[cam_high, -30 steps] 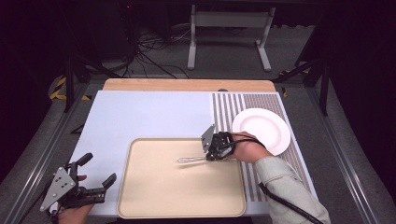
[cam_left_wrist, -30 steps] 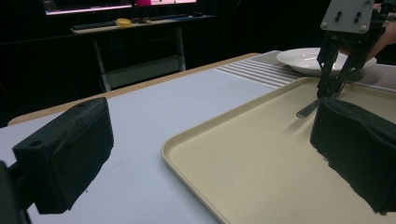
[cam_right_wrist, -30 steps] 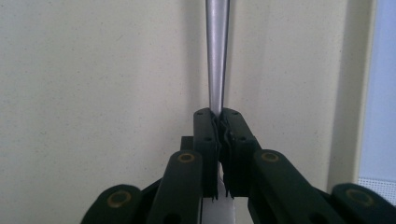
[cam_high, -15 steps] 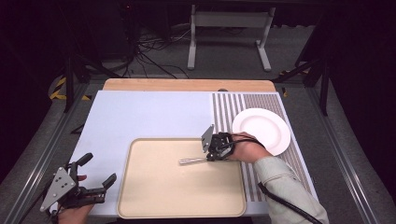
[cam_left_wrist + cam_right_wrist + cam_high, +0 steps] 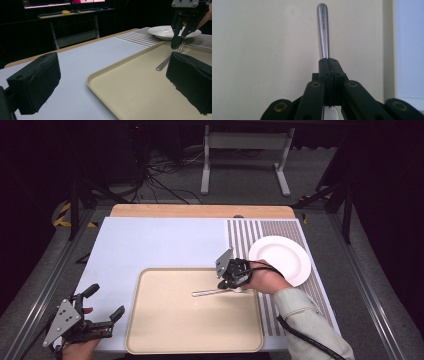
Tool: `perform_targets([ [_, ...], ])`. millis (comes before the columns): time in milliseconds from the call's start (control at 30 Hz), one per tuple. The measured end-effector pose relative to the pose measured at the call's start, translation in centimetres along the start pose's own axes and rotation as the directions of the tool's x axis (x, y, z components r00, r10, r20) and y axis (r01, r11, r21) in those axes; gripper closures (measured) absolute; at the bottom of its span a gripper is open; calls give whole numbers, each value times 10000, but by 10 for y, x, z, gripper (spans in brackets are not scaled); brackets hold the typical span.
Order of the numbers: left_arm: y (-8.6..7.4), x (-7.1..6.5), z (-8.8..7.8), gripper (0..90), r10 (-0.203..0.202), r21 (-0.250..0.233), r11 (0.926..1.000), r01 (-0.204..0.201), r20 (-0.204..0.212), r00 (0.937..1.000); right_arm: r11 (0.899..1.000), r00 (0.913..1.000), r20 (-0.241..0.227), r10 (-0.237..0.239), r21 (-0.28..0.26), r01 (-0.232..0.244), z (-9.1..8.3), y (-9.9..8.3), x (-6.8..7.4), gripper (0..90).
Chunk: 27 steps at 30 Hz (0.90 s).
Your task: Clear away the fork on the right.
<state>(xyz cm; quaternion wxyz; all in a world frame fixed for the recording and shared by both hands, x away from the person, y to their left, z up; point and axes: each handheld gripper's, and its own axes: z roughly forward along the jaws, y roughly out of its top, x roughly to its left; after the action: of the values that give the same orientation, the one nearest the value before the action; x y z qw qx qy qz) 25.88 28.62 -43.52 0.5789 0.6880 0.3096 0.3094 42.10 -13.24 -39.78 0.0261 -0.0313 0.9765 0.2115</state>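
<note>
The right gripper (image 5: pixel 231 284) has just closed its jaws on a fork (image 5: pixel 212 292) lying near the beige tray's (image 5: pixel 190 340) right edge. The left gripper (image 5: pixel 102 312), jaws wide apart, hangs at the table's (image 5: pixel 150 240) front left corner. A white plate (image 5: pixel 280 257) sits beside the tray.

This looks like a lab or recording studio: a tabletop (image 5: pixel 150 240) staged under bright light, dark surroundings, loose cables (image 5: pixel 160 182) on a grey floor (image 5: pixel 325 180), yellow-black hazard tape (image 5: pixel 62 215), a metal-framed desk (image 5: pixel 245 142), and lit monitors (image 5: pixel 47 3) on a far bench.

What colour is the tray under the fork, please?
The tray is a pale beige, clearest in the high view.
</note>
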Motion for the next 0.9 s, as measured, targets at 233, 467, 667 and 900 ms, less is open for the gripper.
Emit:
perform_targets([
  [233, 0, 0, 0, 5, -1, -4, 10000, 1, 1, 10000, 9939, 9966, 37, 823, -744, -818, 2, 16, 3, 900],
  [467, 0, 0, 0, 5, -13, -6, 10000, 13, -9, 10000, 9695, 9838, 116, 1787, -1723, -1741, 7, 28, 5, 900],
  [667, 0, 0, 0, 4, -13, -8, 10000, 13, -1, 10000, 9608, 9781, 127, 2076, -1902, -2015, 14, 32, 5, 900],
  [900, 0, 0, 0, 5, 28, 12, 10000, -28, 40, 10000, 9569, 9712, 176, 2376, -1764, -2309, 24, 32, 3, 900],
])
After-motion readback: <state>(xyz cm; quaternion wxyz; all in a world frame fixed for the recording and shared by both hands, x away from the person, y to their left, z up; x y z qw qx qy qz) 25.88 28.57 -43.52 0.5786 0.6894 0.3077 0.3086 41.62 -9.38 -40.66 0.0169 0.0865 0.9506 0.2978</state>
